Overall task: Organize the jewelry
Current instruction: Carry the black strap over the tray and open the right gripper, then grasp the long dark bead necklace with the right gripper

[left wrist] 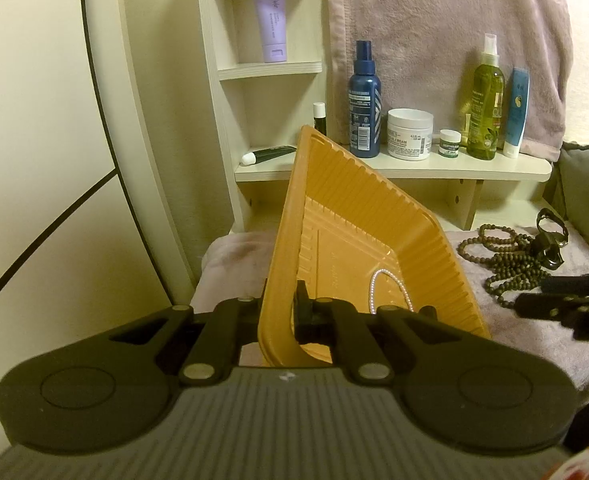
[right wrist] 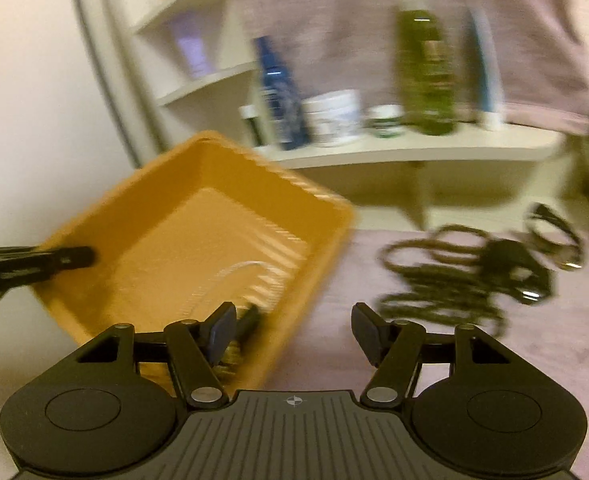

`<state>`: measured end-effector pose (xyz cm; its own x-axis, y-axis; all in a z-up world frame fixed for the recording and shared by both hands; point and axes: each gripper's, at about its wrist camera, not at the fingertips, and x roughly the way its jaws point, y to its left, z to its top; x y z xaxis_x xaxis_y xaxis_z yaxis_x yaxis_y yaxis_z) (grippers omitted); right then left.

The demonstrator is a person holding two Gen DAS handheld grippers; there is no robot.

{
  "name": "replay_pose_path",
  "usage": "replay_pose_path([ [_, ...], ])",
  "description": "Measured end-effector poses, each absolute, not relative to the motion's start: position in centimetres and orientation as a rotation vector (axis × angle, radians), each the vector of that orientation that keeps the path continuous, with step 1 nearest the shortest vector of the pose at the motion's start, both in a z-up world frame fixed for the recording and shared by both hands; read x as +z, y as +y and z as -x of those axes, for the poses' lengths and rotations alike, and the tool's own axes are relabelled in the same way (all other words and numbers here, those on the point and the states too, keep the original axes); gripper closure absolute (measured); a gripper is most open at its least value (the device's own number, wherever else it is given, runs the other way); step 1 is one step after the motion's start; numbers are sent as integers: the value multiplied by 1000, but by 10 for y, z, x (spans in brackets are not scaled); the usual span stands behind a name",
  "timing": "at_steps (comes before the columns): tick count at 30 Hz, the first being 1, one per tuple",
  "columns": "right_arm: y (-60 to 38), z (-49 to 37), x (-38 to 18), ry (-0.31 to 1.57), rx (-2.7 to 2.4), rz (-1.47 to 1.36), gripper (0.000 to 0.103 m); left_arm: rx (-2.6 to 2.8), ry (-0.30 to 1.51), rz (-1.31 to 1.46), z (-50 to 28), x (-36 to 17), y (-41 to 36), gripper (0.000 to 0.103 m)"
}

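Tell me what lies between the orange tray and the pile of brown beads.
Nothing but bare pinkish cloth separates the orange tray from the brown beads, as the right wrist view shows; in the left wrist view, the right tool reaches toward that stretch.

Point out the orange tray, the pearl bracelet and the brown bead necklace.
orange tray (left wrist: 334, 200), left wrist view, ribbed inner wall.
pearl bracelet (left wrist: 398, 286), left wrist view, right arc of beads.
brown bead necklace (left wrist: 506, 264), left wrist view, middle strands.

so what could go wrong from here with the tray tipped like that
1. The left gripper pinches only the rim of the yellow tray, which is tilted steeply; it could slip or tip further.
2. The pearl bracelet lies loose at the tray's low end and might slide out.
3. The wooden bead strands are tangled with a black watch, so the open right gripper may drag both.
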<state>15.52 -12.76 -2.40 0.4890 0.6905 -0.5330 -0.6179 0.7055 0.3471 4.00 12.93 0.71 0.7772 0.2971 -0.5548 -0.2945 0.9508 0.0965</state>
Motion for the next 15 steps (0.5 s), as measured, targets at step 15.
replay_pose_path([
  [15,-174,-196,-48,690,524,-8,49,323,601,-9,-40,8,129,97],
])
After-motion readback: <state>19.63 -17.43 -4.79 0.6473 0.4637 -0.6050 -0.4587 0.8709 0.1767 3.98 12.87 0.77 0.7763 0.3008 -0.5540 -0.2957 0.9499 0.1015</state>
